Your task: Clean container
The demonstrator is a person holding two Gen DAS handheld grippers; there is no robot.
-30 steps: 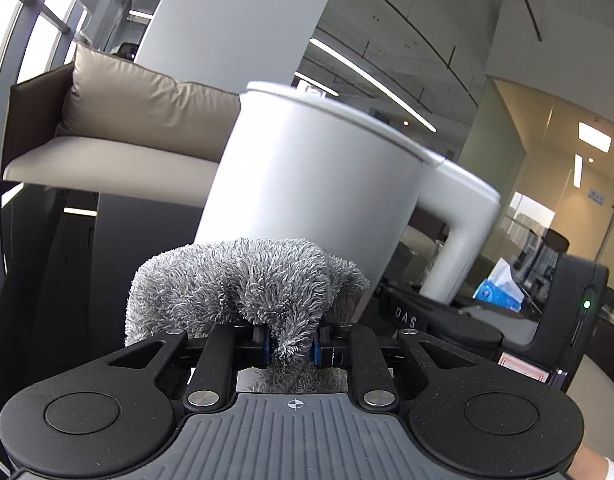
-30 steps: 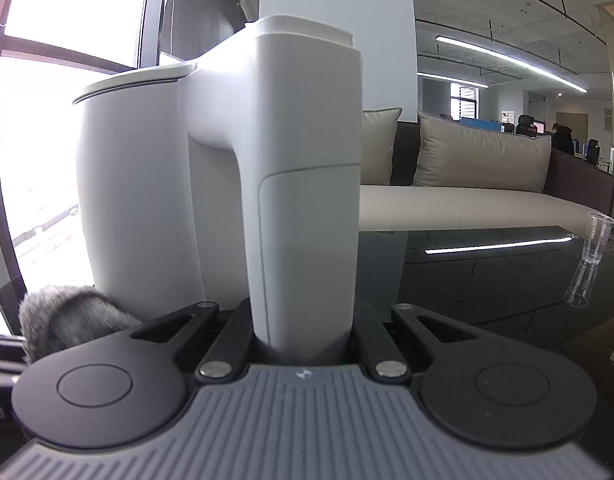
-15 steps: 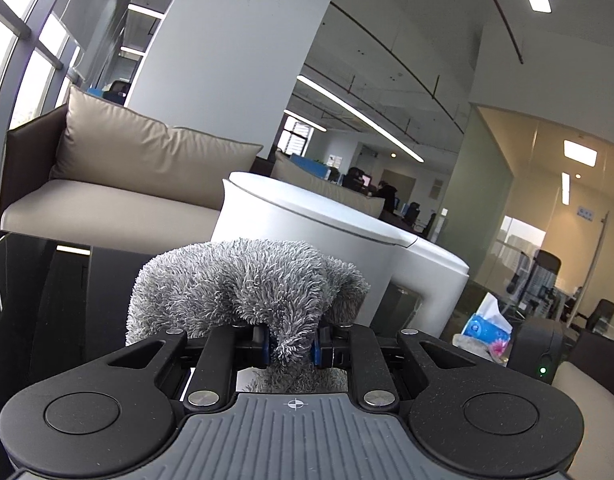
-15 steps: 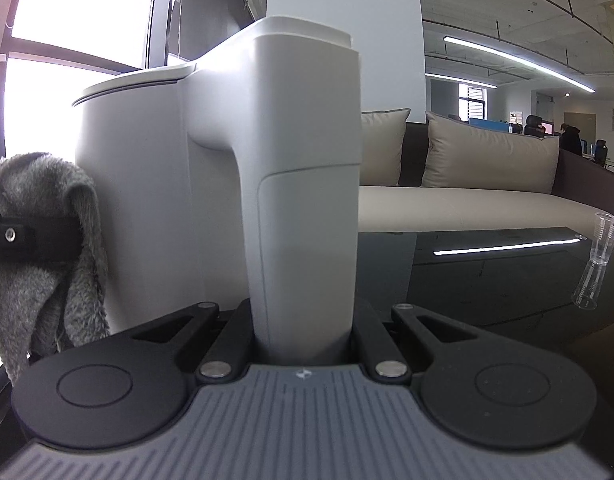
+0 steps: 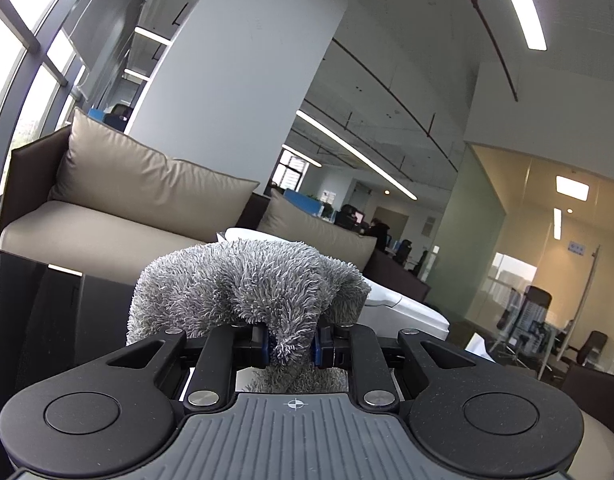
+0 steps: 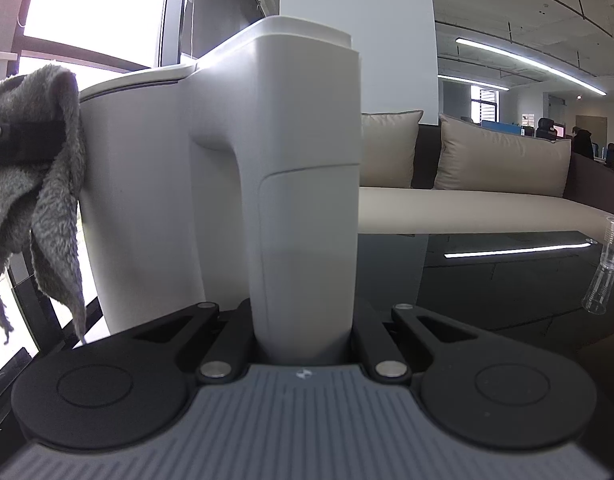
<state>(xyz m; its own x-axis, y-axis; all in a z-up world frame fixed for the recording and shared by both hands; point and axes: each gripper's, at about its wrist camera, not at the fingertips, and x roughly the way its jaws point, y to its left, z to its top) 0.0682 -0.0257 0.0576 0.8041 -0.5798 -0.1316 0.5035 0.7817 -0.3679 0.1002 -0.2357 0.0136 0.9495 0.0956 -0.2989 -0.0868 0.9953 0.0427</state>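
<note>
Your left gripper [image 5: 293, 342] pinches the grey cloth [image 6: 39, 184] against the white jug's [image 6: 155, 200] upper left side. Your right gripper [image 6: 305, 344] clamps the jug's handle [image 6: 307, 216], holding it near. A clear cup [image 6: 609, 256] stands far right on the dark table [image 6: 487, 288].

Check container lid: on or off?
On. The white container shows its lid seated flush at the rim, only a thin seam visible.

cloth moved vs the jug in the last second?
Yes. In the right wrist view the cloth has risen from the jug's base to its rim.
</note>
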